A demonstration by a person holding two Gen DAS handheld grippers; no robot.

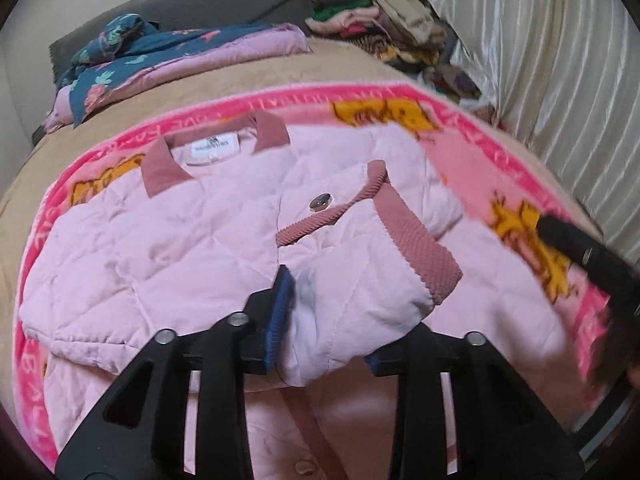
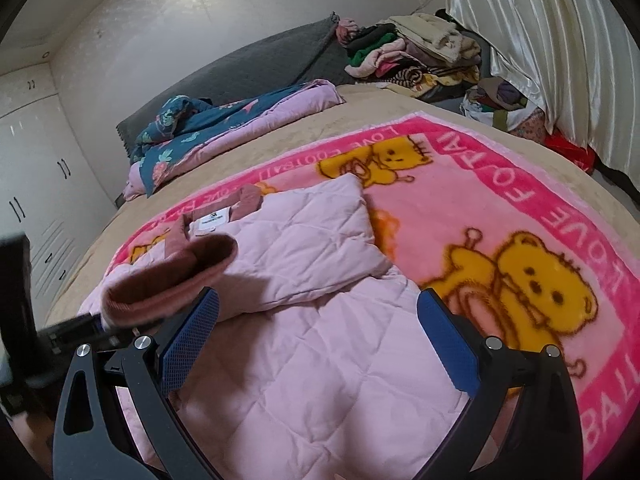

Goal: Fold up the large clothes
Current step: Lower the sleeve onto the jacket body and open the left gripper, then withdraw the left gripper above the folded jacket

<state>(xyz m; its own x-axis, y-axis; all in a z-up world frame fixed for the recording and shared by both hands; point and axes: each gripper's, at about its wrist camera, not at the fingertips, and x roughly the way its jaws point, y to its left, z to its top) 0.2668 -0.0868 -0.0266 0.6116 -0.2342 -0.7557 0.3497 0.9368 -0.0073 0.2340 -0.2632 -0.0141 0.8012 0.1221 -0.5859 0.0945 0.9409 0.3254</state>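
Pink blanket [image 2: 500,184], right wrist view: white capitals along the deep-pink border at right read "LOVE FO…" then "…BA…", upside down; the top band shows "LOVE FOOTBALL", partly blurred. White neck label [image 1: 215,147] inside the collar of the pink quilted jacket [image 1: 160,240], upper centre of the left wrist view: dark print, too small to read.

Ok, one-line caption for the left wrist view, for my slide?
Left hand-held gripper with a fold of the pink quilted jacket between its fingers, sleeve cuff laid across the jacket's front.
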